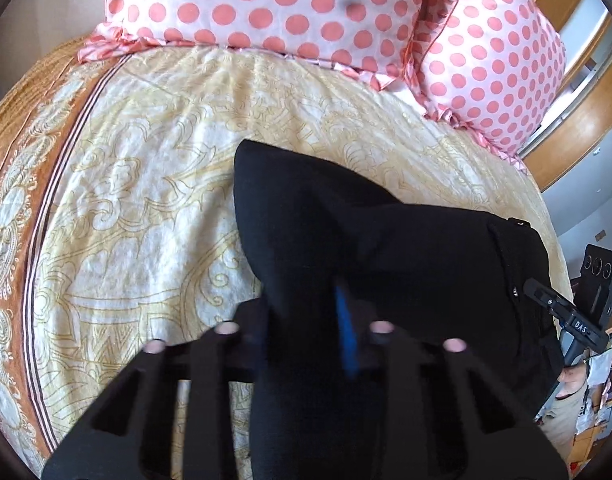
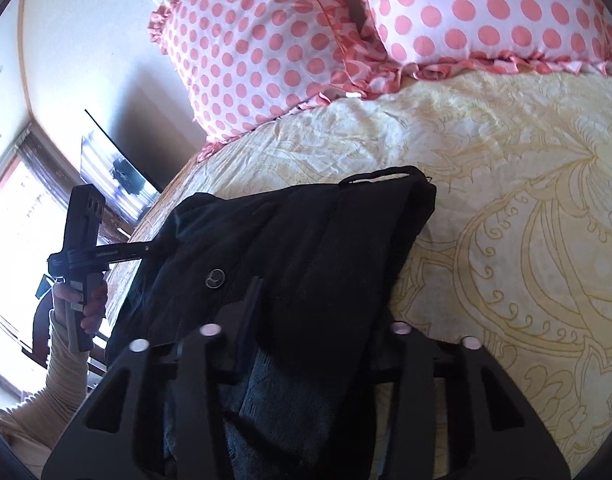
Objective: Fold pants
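Note:
The black pants (image 1: 406, 248) lie bunched on the cream patterned bedspread (image 1: 146, 200). My left gripper (image 1: 306, 320) is shut on a fold of the pants, which drapes over and between its fingers; a blue pad shows at the right finger. In the right wrist view the pants (image 2: 306, 240) show a round button and a waistband loop at the far edge. My right gripper (image 2: 306, 316) is shut on the pants cloth, which covers its fingertips. The other gripper shows in each view: the right one in the left wrist view (image 1: 566, 316), the left one in the right wrist view (image 2: 86, 256).
Two pink polka-dot pillows (image 1: 306, 8) (image 2: 266, 60) lie at the head of the bed. A wooden bed frame (image 1: 578, 128) runs at the right. The bedspread has an orange patterned border (image 1: 26, 200). A window and a dark screen (image 2: 114, 168) are beyond the bed's left side.

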Tool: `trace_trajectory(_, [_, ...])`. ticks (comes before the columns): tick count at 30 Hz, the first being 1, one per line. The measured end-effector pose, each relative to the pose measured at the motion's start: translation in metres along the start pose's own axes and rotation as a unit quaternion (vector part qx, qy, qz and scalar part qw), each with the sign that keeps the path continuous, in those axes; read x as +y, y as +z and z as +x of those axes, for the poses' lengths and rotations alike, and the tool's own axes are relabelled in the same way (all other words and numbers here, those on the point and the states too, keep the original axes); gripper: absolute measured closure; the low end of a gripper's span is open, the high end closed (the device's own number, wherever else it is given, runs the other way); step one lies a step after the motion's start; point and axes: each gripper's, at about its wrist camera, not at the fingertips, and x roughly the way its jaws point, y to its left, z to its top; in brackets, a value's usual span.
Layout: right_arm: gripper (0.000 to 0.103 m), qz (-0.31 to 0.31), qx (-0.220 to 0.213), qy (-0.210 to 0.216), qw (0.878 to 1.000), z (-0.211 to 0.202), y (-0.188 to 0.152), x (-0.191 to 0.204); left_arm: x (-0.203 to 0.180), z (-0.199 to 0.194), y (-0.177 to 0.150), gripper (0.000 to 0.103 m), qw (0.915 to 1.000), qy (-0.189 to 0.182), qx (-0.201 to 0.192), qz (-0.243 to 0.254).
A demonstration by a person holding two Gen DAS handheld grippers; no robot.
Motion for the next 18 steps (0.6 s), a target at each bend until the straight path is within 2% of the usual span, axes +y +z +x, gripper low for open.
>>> trace_trajectory(3, [0.076,-0.006,-0.008,0.006,1.000,-0.003,0.003,0.004,-0.002,-0.008,-0.004,0.091,0.9996,-0.008,-0.026,0.012])
trace_trajectory(8, [0.078,-0.025,-0.015,0.003,1.000,-0.005,0.022,0.012,-0.006,-0.019,0.003,0.093,0.9979,-0.023,-0.060,0.012])
trace_trajectory(11, [0.079,-0.035,-0.026,-0.010,0.999,0.001,0.043,0.015,-0.009,-0.020,0.019,0.094,0.9965,-0.017,-0.079,0.019])
trace_trajectory(15, [0.079,-0.029,-0.038,-0.027,0.998,0.019,0.079,0.009,-0.007,-0.012,0.055,0.095,0.9944,-0.002,-0.104,0.016])
trace_trajectory(18, [0.079,-0.017,-0.032,-0.050,0.998,0.041,0.103,-0.001,-0.002,0.004,0.084,0.095,0.9936,0.022,-0.110,0.013])
